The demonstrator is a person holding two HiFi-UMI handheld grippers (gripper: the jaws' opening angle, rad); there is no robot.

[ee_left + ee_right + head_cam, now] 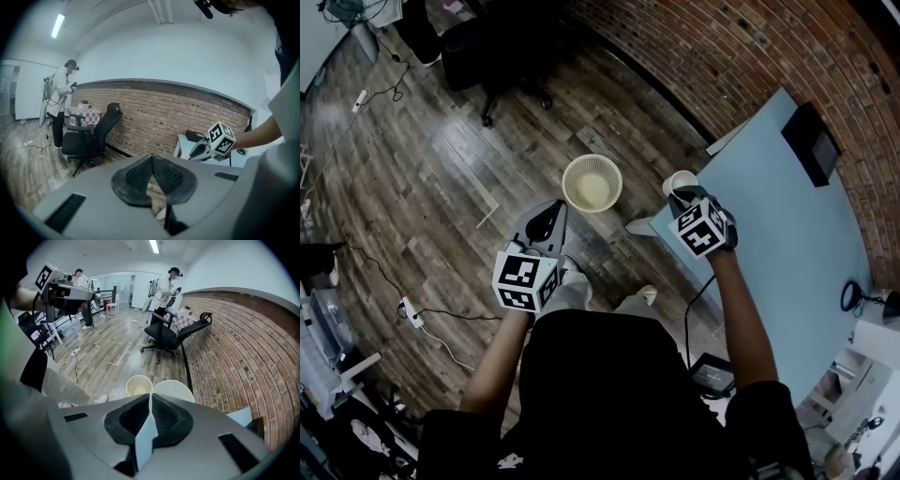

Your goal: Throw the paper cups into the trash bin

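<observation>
A white paper cup (679, 179) hangs by its rim from my right gripper (683, 195), just off the near corner of the light blue table (769, 216). In the right gripper view the jaws are shut on the cup's wall (174, 389), its mouth to the right of my right gripper (150, 398). The cream wire trash bin (592, 183) stands on the wooden floor to the left of the cup, and shows just past the jaws (138, 384). My left gripper (551, 214) is shut and empty, near the bin's front left; in its own view the fingertips (152, 158) meet.
A black office chair (502, 56) stands on the floor beyond the bin. A black box (812, 142) lies on the table by the brick wall (722, 47). Cables and a power strip (411, 311) lie at the left. Two people (168, 284) stand far off.
</observation>
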